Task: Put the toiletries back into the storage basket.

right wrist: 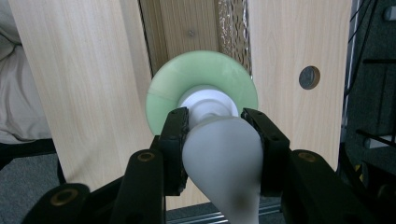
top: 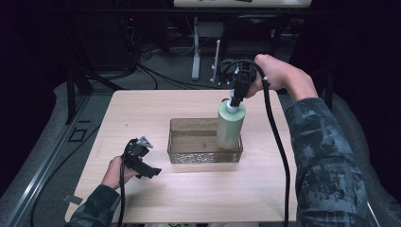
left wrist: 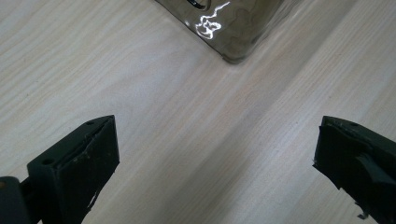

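At the left of the table (top: 142,113), the left gripper (top: 142,163) rests low with its jaws spread wide and nothing between them, only bare wood and a corner of the clear tray (left wrist: 233,42) ahead. Farther right, the right gripper (top: 236,97) clamps the white pump top (right wrist: 210,109) of the green bottle (top: 230,125), which hangs upright over the tray's right end, its base inside

Readable text: none | green bottle (top: 230,125): no label legible | clear tray (top: 205,155): no markings | table (top: 142,113): bare wood
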The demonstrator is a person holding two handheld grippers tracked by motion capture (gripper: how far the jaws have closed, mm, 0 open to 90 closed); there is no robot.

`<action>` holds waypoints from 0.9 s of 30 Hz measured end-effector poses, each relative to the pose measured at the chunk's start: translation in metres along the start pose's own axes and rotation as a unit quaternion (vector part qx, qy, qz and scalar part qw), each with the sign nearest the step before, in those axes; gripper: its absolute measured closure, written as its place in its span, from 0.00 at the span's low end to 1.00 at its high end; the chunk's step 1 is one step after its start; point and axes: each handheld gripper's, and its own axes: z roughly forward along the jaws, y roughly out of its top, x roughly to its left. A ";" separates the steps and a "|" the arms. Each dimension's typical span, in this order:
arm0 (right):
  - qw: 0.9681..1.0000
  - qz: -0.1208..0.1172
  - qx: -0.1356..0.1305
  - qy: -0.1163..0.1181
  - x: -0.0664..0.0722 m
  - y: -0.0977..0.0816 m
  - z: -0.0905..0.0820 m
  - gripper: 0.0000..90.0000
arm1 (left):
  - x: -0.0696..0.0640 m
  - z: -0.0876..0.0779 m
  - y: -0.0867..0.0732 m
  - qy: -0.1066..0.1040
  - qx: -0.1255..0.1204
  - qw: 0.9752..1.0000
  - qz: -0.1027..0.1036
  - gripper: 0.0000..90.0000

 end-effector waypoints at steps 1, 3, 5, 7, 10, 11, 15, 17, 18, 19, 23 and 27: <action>1.000 0.001 0.000 0.000 0.000 -0.001 0.001 0.69 | 0.000 0.000 0.000 -0.001 0.000 1.000 -0.001 0.00; 1.000 0.002 0.000 0.002 -0.001 -0.002 0.004 0.69 | 0.000 0.000 0.000 -0.001 0.000 1.000 0.000 0.00; 1.000 0.004 -0.001 0.004 -0.002 -0.003 0.007 0.69 | 0.000 0.000 0.000 -0.001 0.000 1.000 0.000 0.00; 1.000 0.007 -0.001 0.006 -0.003 -0.004 0.009 0.69 | 0.000 0.000 0.000 -0.001 0.000 1.000 0.000 0.00; 1.000 0.007 -0.003 0.008 -0.004 -0.005 0.013 0.69 | 0.001 0.000 -0.001 -0.002 -0.001 1.000 -0.001 0.00; 1.000 0.008 -0.002 0.008 -0.004 -0.005 0.014 0.69 | 0.001 0.000 -0.001 -0.002 -0.001 1.000 -0.001 0.00; 1.000 0.007 0.000 0.011 -0.004 -0.005 0.020 0.69 | 0.001 0.001 -0.001 -0.001 0.000 1.000 0.000 0.00; 1.000 0.007 -0.001 0.013 -0.004 -0.005 0.023 0.69 | 0.001 0.001 -0.001 -0.002 0.001 1.000 0.000 0.00; 1.000 0.005 -0.001 0.014 -0.004 -0.005 0.025 0.69 | 0.001 0.001 -0.001 -0.002 0.001 1.000 -0.001 0.00; 1.000 0.005 -0.002 0.015 -0.004 -0.005 0.026 0.69 | 0.001 0.001 -0.001 -0.002 0.001 1.000 -0.001 0.00; 1.000 0.007 -0.001 0.018 -0.004 -0.005 0.028 0.69 | 0.001 0.001 -0.001 -0.002 0.002 1.000 0.000 0.00; 1.000 0.009 -0.002 0.018 -0.004 -0.006 0.028 0.69 | 0.001 0.001 -0.001 -0.002 0.002 1.000 -0.001 0.00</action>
